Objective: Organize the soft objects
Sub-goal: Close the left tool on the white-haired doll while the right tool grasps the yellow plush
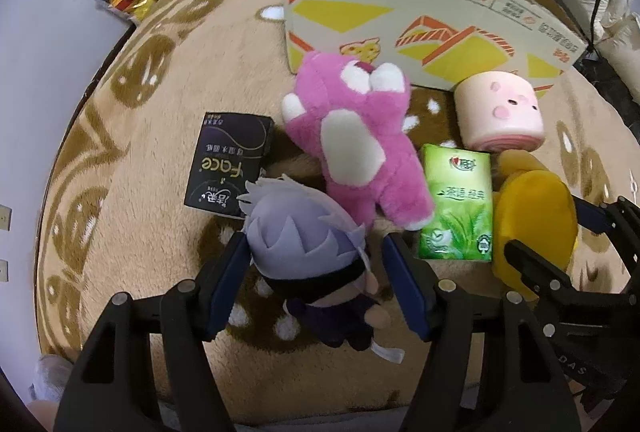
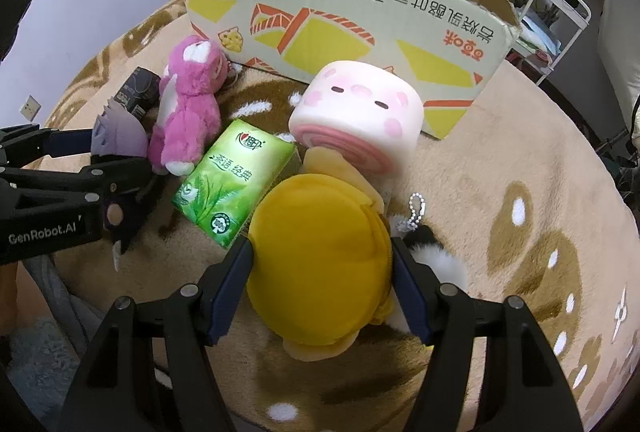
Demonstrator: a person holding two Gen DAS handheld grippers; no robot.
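A small doll (image 1: 308,244) with grey spiky hair and dark clothes lies on the rug between the fingers of my left gripper (image 1: 316,238). The left pad touches its hair and a narrow gap shows at the right pad. My right gripper (image 2: 320,244) is shut on a round yellow plush (image 2: 320,272), both pads pressed into its sides. A pink bear (image 1: 352,136) lies beyond the doll. A pink-and-white roll plush (image 2: 360,112) sits by the box. A green tissue pack (image 2: 236,184) lies between the two grippers, and a black tissue pack (image 1: 228,164) lies at the left.
An open cardboard box (image 2: 340,12) stands at the far side of the tan patterned rug (image 2: 500,160). A black-and-white furry piece with a ball chain (image 2: 432,256) lies right of the yellow plush. White shelving (image 2: 560,4) stands behind the box on the right.
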